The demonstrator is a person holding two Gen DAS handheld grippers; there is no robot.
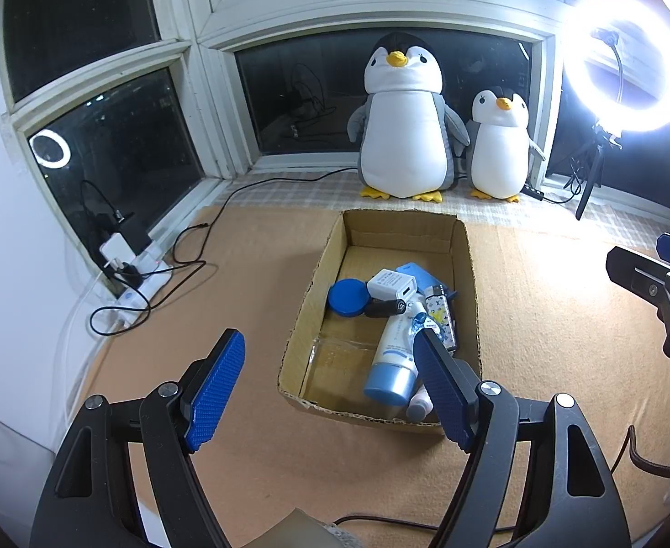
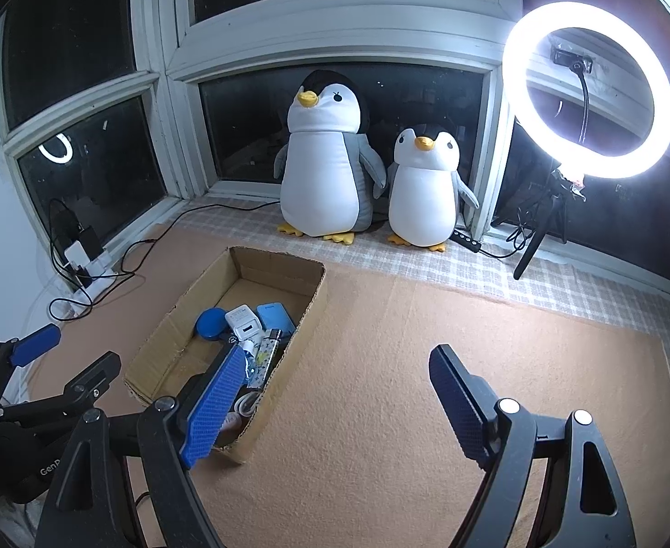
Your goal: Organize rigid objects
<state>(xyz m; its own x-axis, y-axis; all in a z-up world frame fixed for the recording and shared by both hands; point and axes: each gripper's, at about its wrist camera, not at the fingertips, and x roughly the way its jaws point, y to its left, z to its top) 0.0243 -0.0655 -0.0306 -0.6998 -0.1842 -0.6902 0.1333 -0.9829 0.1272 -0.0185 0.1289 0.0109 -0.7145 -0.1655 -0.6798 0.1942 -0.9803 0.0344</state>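
Observation:
An open cardboard box (image 1: pixel 316 274) sits on the tan mat and also shows in the right wrist view (image 2: pixel 170 324). Inside lie a blue round lid (image 1: pixel 347 297), a white charger (image 1: pixel 392 284), a blue flat case (image 1: pixel 419 276), a patterned lighter (image 1: pixel 442 319), a black cylinder (image 1: pixel 385 308) and a white-and-blue tube (image 1: pixel 394 356). My left gripper (image 1: pixel 330 342) is open and empty, held above the box's near left corner. My right gripper (image 2: pixel 335 360) is open and empty, over the mat to the right of the box.
Two plush penguins (image 1: pixel 403 123) (image 2: pixel 424 187) stand on the checked sill behind the box. A ring light on a tripod (image 2: pixel 588 91) is at the right. A power strip with cables (image 1: pixel 138 274) lies at the left by the window.

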